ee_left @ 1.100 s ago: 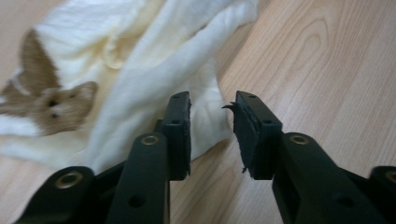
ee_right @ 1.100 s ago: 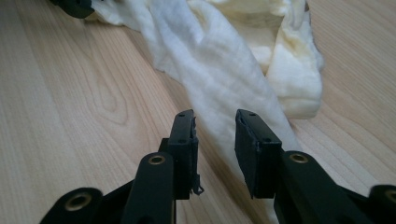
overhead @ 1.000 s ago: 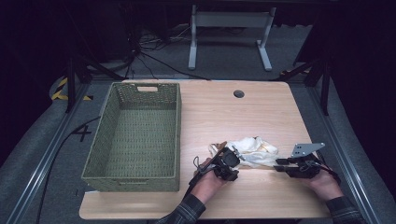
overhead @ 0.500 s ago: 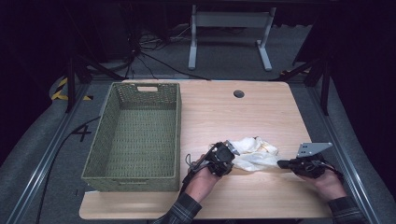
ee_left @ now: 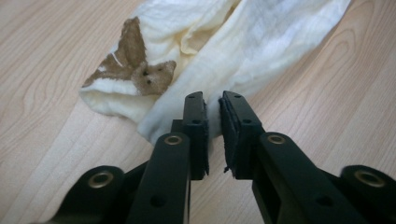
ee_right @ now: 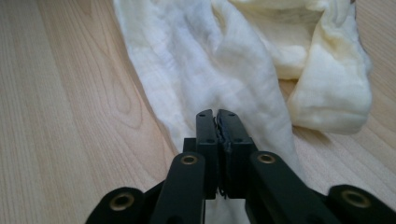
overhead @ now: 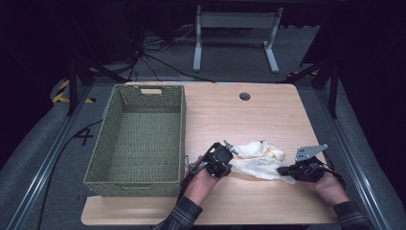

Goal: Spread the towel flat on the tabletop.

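A cream cloth (overhead: 257, 160) lies crumpled on the wooden table, near the front edge. My left gripper (overhead: 229, 164) is at the cloth's left end. In the left gripper view the cloth (ee_left: 261, 42) has a brown animal print (ee_left: 140, 70), and my left gripper (ee_left: 213, 106) is shut on a fold of its edge. My right gripper (overhead: 283, 170) is at the cloth's right end. The right gripper view has my right gripper (ee_right: 217, 117) shut tight on a flat stretch of the cloth (ee_right: 196, 51).
A green woven basket (overhead: 183, 124) stands empty on the table's left half, its right wall close to my left hand. A cable hole (overhead: 245, 96) sits near the table's far edge. Bare wood (overhead: 230, 115) lies beyond the cloth.
My left gripper has edged a little left and away along the cloth's end. My right gripper has shifted slightly to the right. The cloth lies a bit more stretched between them.
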The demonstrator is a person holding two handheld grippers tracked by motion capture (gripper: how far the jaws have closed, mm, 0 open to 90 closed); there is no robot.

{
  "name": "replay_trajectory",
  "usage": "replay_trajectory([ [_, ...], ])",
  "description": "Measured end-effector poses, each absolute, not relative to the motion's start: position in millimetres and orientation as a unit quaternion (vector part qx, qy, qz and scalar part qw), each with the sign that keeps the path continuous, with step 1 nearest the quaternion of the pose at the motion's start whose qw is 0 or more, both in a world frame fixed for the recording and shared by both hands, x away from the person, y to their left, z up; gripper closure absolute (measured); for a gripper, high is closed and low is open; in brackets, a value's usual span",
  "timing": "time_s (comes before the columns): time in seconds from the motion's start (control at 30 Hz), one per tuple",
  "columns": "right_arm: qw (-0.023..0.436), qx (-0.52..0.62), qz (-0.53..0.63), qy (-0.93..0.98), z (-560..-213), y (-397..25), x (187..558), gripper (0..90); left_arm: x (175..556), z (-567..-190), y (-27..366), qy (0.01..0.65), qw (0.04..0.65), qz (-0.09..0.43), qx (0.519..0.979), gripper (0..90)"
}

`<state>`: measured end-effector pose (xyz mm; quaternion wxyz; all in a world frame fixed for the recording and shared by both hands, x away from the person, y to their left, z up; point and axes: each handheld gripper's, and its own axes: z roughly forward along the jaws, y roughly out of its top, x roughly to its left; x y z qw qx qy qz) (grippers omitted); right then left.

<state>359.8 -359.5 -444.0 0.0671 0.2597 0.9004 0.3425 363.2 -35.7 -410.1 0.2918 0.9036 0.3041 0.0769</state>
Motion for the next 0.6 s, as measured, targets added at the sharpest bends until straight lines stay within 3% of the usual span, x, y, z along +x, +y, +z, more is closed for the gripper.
replay_trajectory([
  [0.07,0.074,0.267,0.366,0.888,-437,-366,358,81.0,363,-406,-34,0.306,0.302,0.080,0.899,75.6],
  [0.33,0.081,0.283,0.369,0.882,-433,-384,346,88.4,365,-416,-40,0.291,0.282,0.069,0.912,84.3],
  [0.6,0.080,0.286,0.335,0.894,-444,-388,339,89.0,368,-442,-42,0.290,0.251,0.040,0.923,86.5],
])
